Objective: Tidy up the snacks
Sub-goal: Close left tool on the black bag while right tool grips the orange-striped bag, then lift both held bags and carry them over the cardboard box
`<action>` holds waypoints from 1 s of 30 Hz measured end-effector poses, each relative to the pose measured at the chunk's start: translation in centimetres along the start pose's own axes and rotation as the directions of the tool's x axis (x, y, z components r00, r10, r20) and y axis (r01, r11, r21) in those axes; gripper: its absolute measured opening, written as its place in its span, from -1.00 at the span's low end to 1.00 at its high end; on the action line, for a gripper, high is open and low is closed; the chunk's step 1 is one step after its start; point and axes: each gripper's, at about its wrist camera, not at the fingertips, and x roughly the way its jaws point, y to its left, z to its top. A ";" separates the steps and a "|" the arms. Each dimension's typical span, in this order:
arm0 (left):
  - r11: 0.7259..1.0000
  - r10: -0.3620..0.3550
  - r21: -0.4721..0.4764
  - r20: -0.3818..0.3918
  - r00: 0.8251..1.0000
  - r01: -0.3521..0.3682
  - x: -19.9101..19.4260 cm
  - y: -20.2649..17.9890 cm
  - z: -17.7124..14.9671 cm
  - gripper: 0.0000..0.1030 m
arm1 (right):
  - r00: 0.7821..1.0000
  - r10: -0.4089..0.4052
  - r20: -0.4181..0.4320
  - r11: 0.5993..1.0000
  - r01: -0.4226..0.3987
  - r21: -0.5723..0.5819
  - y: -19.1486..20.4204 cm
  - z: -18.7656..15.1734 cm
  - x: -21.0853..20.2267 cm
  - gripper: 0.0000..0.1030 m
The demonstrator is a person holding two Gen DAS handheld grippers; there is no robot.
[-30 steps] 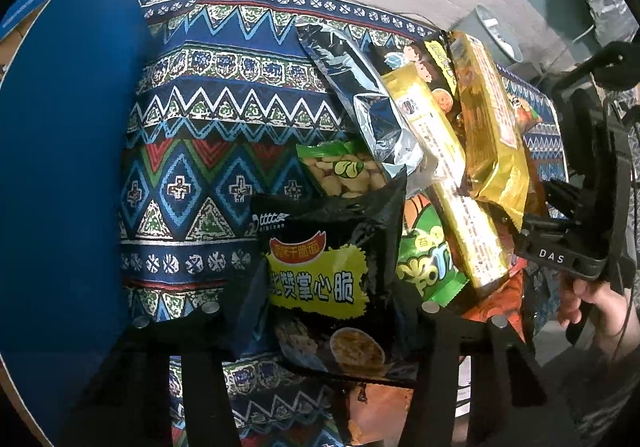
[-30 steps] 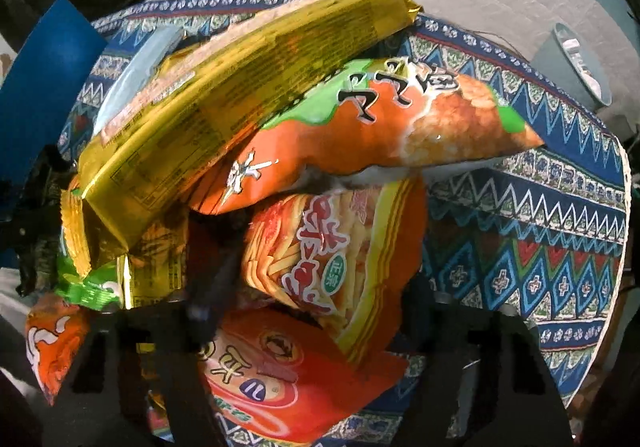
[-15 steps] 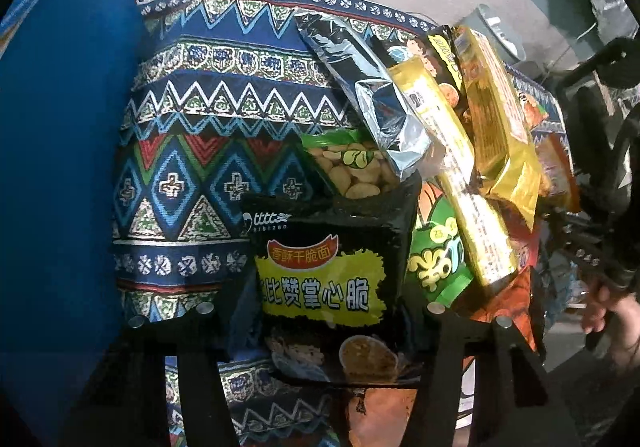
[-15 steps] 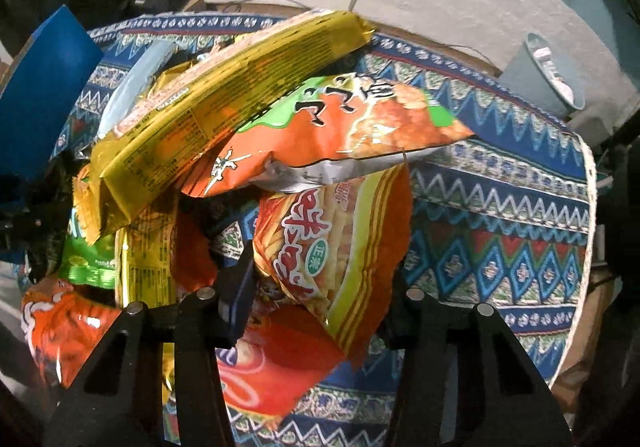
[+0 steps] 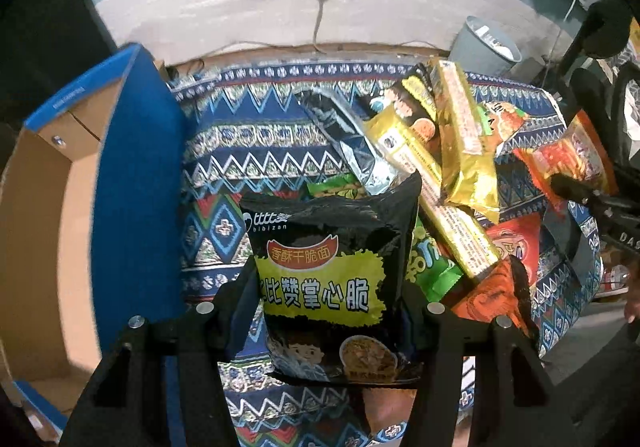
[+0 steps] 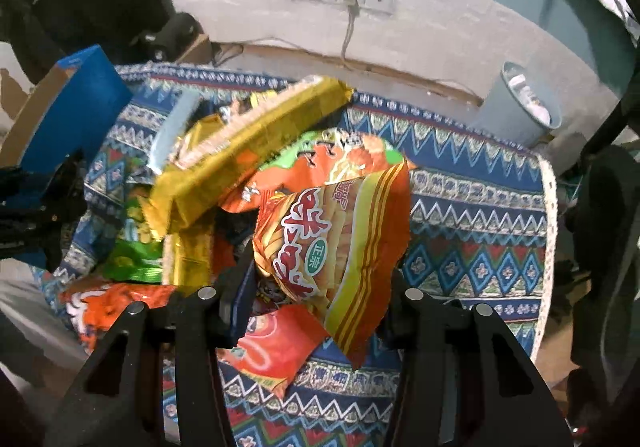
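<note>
Left wrist view: the left gripper [image 5: 326, 307] has lifted since a second ago, jaws clamped on the black noodle-snack bag [image 5: 328, 279], now held up above the patterned desk [image 5: 248, 151] with the blue cardboard box [image 5: 132, 183] opened up at left. The right gripper [image 6: 320, 287] has also risen, jaws pinching the orange striped chip bag [image 6: 340, 247] clear of the snack pile [image 6: 240, 151]. Each bag's lower edge hides behind the fingers; the far pile is blurred.
</note>
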 end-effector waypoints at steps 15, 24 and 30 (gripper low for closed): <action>0.992 0.086 0.071 0.190 0.978 -0.101 -7.0 1.6 -1.0 0.14 | 0.991 0.066 0.114 0.996 -0.058 -0.067 4.3 1.9 -5.3 -0.05; 0.992 0.108 0.033 0.235 0.966 -0.118 -9.0 3.9 -1.6 0.14 | 0.982 0.126 0.139 0.983 -0.105 -0.148 8.8 3.6 -6.4 -0.05; 0.992 0.126 -0.005 0.248 0.960 -0.129 -9.6 6.1 -2.0 0.14 | 0.976 0.169 0.136 0.971 -0.141 -0.192 11.8 4.8 -6.3 -0.05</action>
